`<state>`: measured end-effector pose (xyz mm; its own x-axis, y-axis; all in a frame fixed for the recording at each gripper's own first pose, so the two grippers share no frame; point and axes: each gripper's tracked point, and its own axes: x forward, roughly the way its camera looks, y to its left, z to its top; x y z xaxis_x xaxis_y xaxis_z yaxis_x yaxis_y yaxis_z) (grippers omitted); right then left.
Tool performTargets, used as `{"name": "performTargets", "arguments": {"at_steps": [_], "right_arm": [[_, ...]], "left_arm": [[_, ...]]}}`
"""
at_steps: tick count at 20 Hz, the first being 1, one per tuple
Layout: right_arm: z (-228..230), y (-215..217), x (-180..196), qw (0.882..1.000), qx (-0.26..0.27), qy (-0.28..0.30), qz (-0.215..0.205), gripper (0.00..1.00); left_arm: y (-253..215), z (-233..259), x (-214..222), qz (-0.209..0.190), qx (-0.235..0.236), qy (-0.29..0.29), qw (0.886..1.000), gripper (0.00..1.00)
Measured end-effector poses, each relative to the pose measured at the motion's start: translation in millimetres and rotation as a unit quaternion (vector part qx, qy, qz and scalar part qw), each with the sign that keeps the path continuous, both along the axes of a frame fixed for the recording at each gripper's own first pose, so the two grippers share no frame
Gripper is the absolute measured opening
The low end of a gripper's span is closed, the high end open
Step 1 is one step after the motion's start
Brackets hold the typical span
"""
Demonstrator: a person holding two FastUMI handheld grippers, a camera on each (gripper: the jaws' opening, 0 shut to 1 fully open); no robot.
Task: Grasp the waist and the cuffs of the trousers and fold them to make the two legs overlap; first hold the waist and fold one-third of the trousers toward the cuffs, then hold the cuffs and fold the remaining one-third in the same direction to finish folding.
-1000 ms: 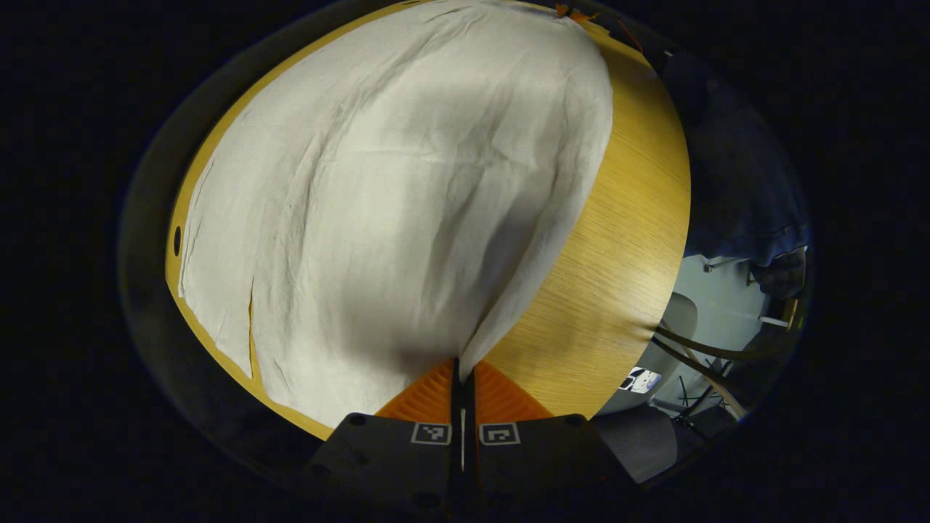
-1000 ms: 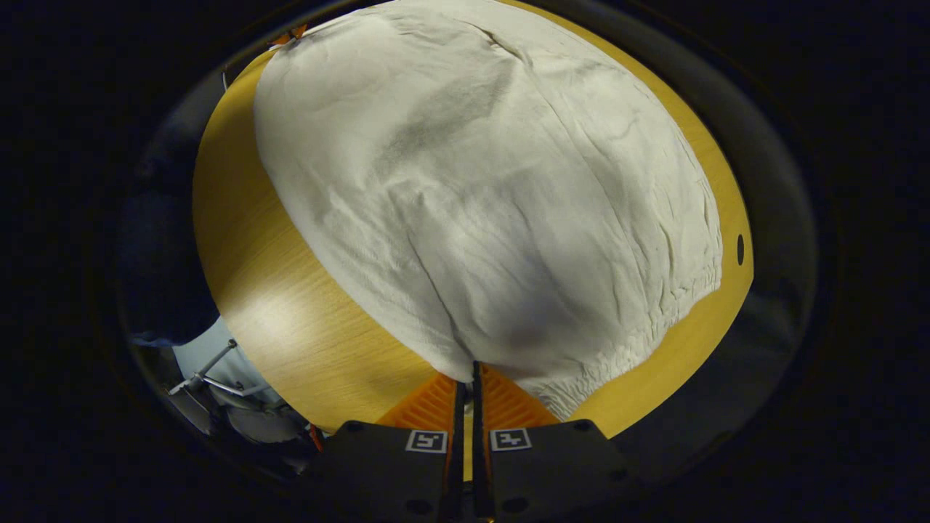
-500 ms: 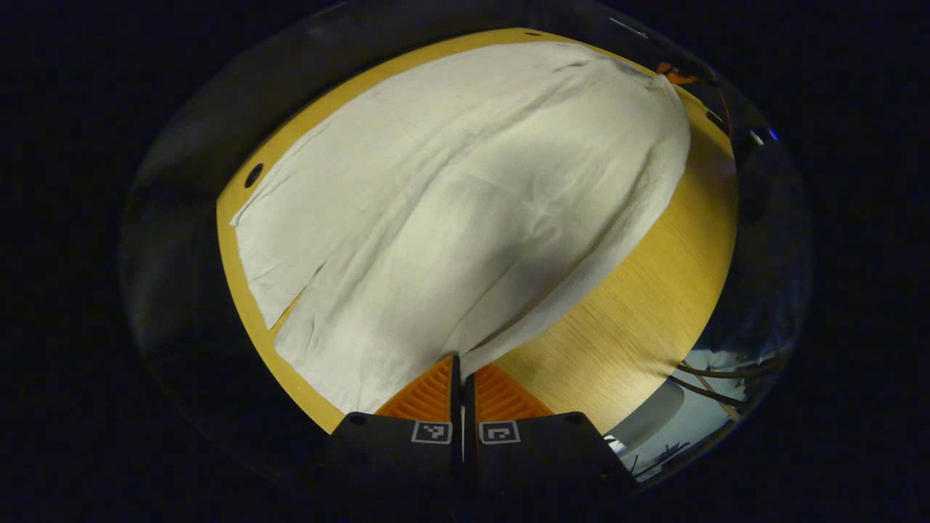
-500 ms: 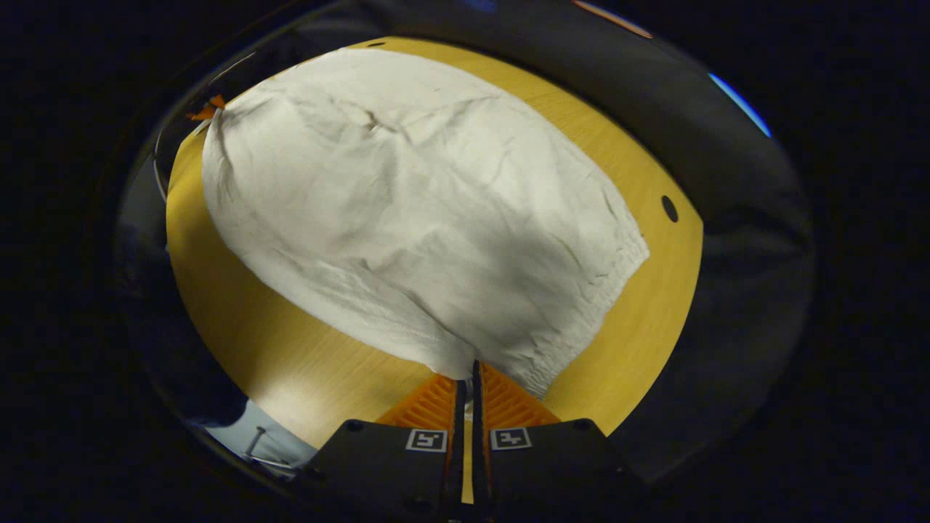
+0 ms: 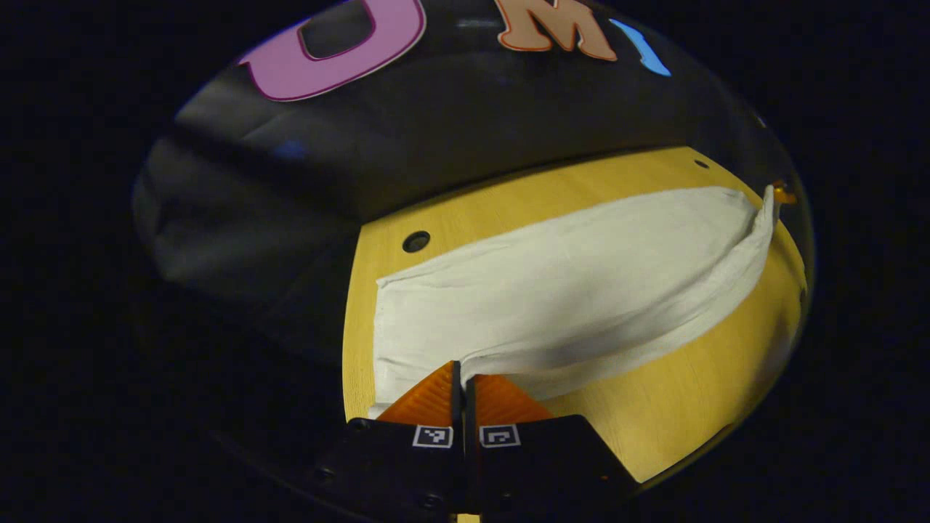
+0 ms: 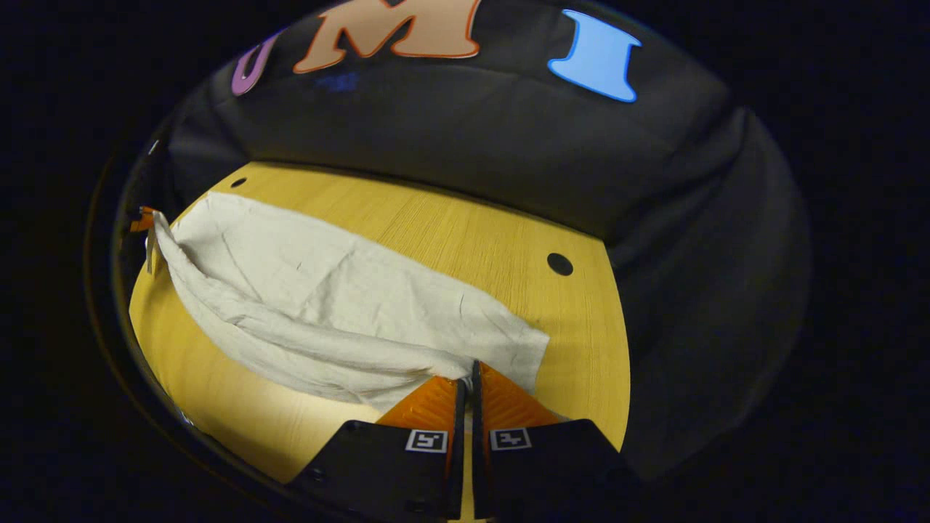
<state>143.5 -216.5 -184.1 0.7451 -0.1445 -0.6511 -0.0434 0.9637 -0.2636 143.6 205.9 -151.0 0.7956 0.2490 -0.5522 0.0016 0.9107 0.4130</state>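
Observation:
The white trousers [image 5: 567, 283] lie lengthwise on the yellow wooden table [image 5: 676, 399], doubled over with a rolled fold along the near side. My left gripper [image 5: 461, 367] is shut on the cloth's edge at the cuff end. At the waist end my right gripper [image 6: 468, 370] is shut on the trousers [image 6: 305, 290] near their corner. Each gripper holds its edge low, just above the layer beneath. The right gripper [image 5: 781, 192] shows small at the trousers' far end in the left gripper view, and the left gripper [image 6: 142, 218] likewise in the right gripper view.
The table [image 6: 450, 225] has round holes near its far edge, one [image 5: 416, 241] beside the cuff end and one [image 6: 559, 264] beside the waist end. The black booth wall [image 6: 472, 145] hangs close behind the table. Bare wood lies in front of the trousers.
Both grippers have carried the near edge of the trousers up and over toward the far side and lowered it. The spread cloth is now a narrow doubled strip. The booth wall has come into sight.

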Motion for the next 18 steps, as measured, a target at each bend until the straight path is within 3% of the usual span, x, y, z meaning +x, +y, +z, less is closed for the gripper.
{"name": "performTargets", "arguments": {"at_steps": [3, 7, 12, 14, 15, 16, 18], "right_arm": [[18.8, 0.7, 38.8, 0.998, 0.032, -0.044, -0.035, 0.07], [7.8, -1.4, 87.1, 0.992, 0.074, -0.072, -0.069, 0.07], [-25.6, -1.4, 125.3, 0.987, 0.091, -0.096, -0.087, 0.07], [-30.2, 4.4, 134.1, 0.987, 0.096, -0.105, -0.079, 0.13], [-29.2, 11.8, 133.8, 0.986, 0.107, -0.107, -0.066, 0.16], [-29.9, 21.2, 134.1, 0.986, 0.111, -0.108, -0.058, 0.33], [-28.3, 29.3, 136.0, 0.987, 0.105, -0.114, -0.045, 0.75]], "left_arm": [[5.5, 17.5, 51.7, 0.037, -0.023, -0.054, 0.998, 0.0], [15.5, -4.7, 109.6, 0.068, -0.045, -0.089, 0.993, 0.0], [18.8, -26.5, 146.8, 0.085, -0.062, -0.131, 0.986, 0.01], [20.0, -27.0, 153.4, 0.086, -0.09, -0.153, 0.98, 0.05], [20.7, -23.9, 153.3, 0.091, -0.101, -0.166, 0.977, 0.26], [22.2, -18.8, 149.6, 0.099, -0.111, -0.182, 0.972, 0.5], [24.5, -1.6, 142.5, 0.113, -0.126, -0.215, 0.962, 0.98]]}}
